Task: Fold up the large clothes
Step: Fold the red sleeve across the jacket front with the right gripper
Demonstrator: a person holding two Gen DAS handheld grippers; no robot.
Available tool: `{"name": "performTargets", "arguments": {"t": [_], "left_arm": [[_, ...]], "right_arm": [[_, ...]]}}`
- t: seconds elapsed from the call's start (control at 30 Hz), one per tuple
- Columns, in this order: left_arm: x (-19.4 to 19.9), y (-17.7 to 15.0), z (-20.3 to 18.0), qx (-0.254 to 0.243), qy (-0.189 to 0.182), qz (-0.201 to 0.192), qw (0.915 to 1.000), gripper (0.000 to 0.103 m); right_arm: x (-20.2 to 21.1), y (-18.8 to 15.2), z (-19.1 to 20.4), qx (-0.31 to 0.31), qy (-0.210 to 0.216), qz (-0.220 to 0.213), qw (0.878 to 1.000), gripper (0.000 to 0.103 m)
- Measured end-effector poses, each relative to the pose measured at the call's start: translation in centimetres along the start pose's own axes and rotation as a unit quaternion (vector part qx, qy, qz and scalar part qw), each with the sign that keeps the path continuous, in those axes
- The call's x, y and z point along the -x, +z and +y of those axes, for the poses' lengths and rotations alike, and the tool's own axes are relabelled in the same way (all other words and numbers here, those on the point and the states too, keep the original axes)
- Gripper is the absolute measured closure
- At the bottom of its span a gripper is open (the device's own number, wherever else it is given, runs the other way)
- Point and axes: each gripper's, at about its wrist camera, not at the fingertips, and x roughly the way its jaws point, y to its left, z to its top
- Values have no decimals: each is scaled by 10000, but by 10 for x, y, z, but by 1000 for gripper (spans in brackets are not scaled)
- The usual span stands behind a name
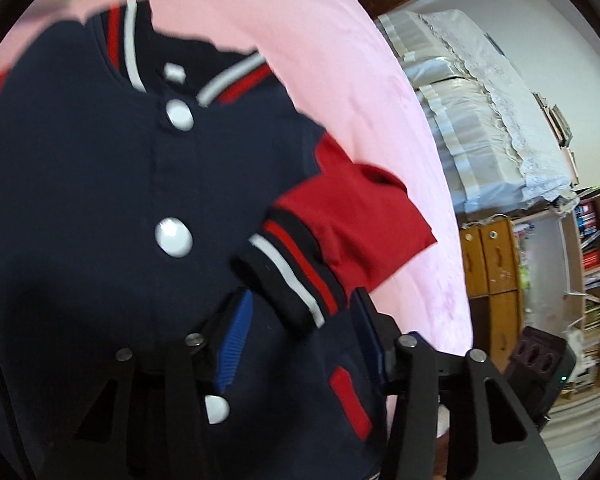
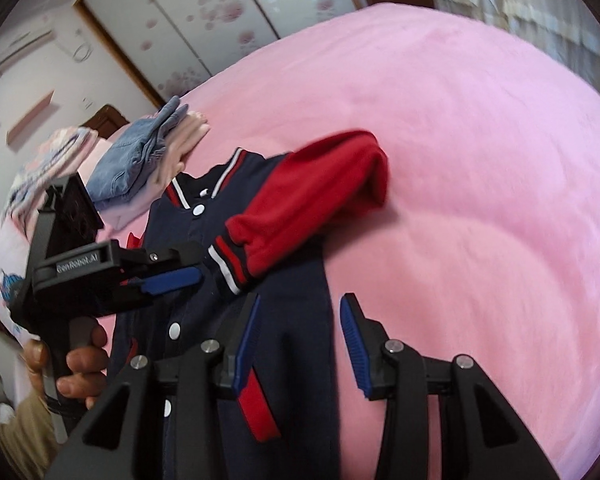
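Observation:
A navy varsity jacket (image 1: pixel 100 200) with red sleeves and white snaps lies front up on the pink bed (image 1: pixel 360 80); it also shows in the right wrist view (image 2: pixel 292 340). One red sleeve (image 1: pixel 352 216) is folded across the chest, its striped cuff (image 1: pixel 288 280) between my left gripper's (image 1: pixel 304 320) open blue pads. In the right wrist view the left gripper (image 2: pixel 188 276) sits beside the cuff (image 2: pixel 228 264). My right gripper (image 2: pixel 300 320) is open and empty above the jacket's right edge.
A stack of folded clothes, denim on top (image 2: pixel 140 160), lies on the bed beyond the collar. Pillows (image 2: pixel 40 168) lie at the left. Off the bed's right edge are a covered cabinet (image 1: pixel 480 120), wooden drawers (image 1: pixel 488 260) and shelves (image 1: pixel 596 260).

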Motion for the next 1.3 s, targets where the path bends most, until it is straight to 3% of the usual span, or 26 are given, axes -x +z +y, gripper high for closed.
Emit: {"name": "performTargets", "arguments": {"t": [0.37, 0.43, 0.5, 0.67, 0.83, 1.03, 1.1, 1.17, 1.2, 1.3], "left_arm": [[-40, 2, 17, 685, -305, -129, 9971, 56], [-40, 4, 13, 719, -183, -179, 9971, 90], [-42, 8, 7, 777, -114, -80, 9969, 95], [-8, 30, -52, 97, -96, -475, 9988, 96], [40, 63, -122, -723, -80, -976, 9926, 96], [80, 83, -153, -983, 152, -1305, 9865, 96], [105, 88, -143, -1009, 300, -1421, 9842, 96], [125, 93, -133, -990, 463, -1504, 9826, 96], [131, 93, -122, -958, 586, -1509, 9821, 96], [144, 90, -71, -784, 1017, -1443, 9812, 96]], "right_arm": [[-5, -11, -5, -76, 8, 46, 10000, 62], [-5, -11, -9, -139, -25, 50, 9999, 62], [-8, -10, -13, -191, -65, 64, 9998, 62], [-15, 6, -19, -330, -139, -20, 9994, 62], [-29, 29, -17, -401, -183, -150, 9989, 62], [-56, 48, 7, -62, -318, -131, 9994, 62], [-64, 49, 12, 67, -384, -82, 9992, 63], [-69, 47, 17, 273, -581, -51, 9979, 79], [-69, 45, 19, 353, -631, -59, 9974, 81], [-64, 39, 21, 571, -717, -62, 9958, 81]]}}
